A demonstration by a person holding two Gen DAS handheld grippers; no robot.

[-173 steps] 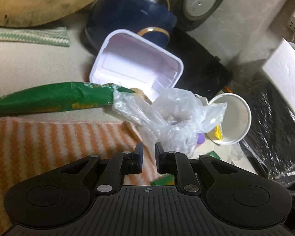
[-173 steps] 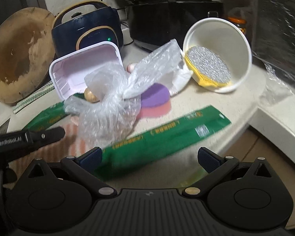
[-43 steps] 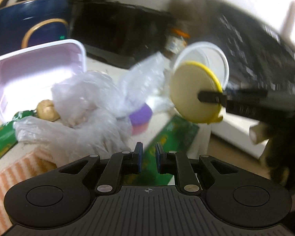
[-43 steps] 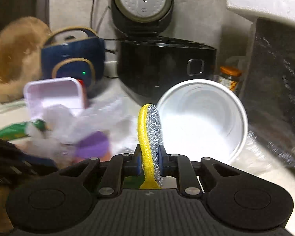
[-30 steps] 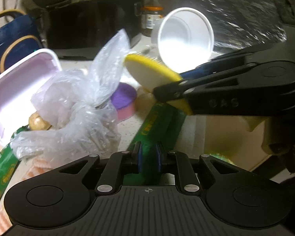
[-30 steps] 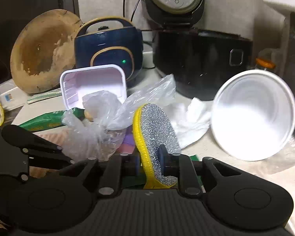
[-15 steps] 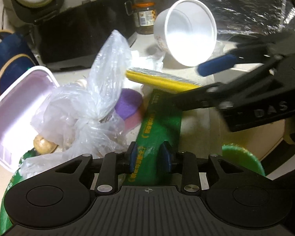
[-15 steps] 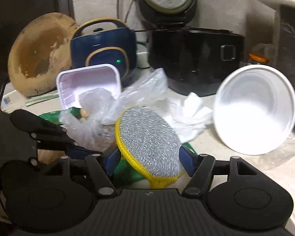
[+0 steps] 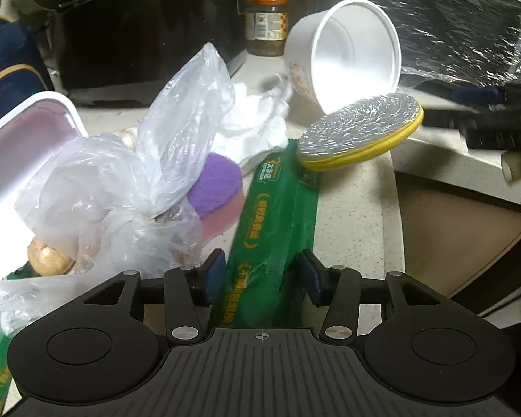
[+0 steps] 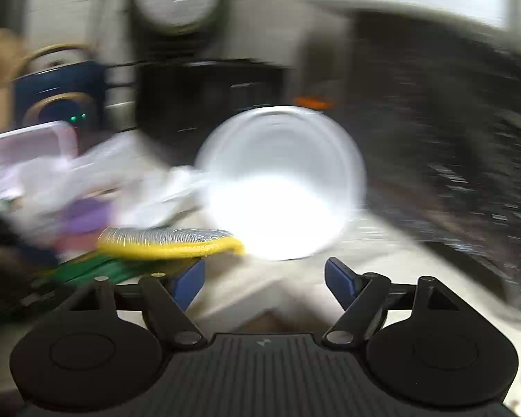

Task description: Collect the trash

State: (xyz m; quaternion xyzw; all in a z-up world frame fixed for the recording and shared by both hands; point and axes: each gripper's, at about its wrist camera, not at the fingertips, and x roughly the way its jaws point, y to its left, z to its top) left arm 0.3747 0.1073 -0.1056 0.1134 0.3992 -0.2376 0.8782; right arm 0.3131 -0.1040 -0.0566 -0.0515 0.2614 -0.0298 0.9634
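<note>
Both tools opening — L point(image 9: 262, 272) straddles green wrapper point(image 9: 274, 215); R point(image 10: 264, 279) view blurred.

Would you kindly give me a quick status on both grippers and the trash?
Left gripper opening, astride green wrapper, pads clear. Right gripper opening, nothing between jaws. Scouring pad beside white cup.

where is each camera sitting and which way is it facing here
Left wrist: on the left gripper, angled down at the counter clutter; its own opening fingers straddle the green wrapper, with the right gripper's tips at the right edge.
Right wrist: on the right gripper, facing the white cup, blurred; its own jaws opening, nothing between them.
Shared: cup, wrapper, round scrub pad.
</note>
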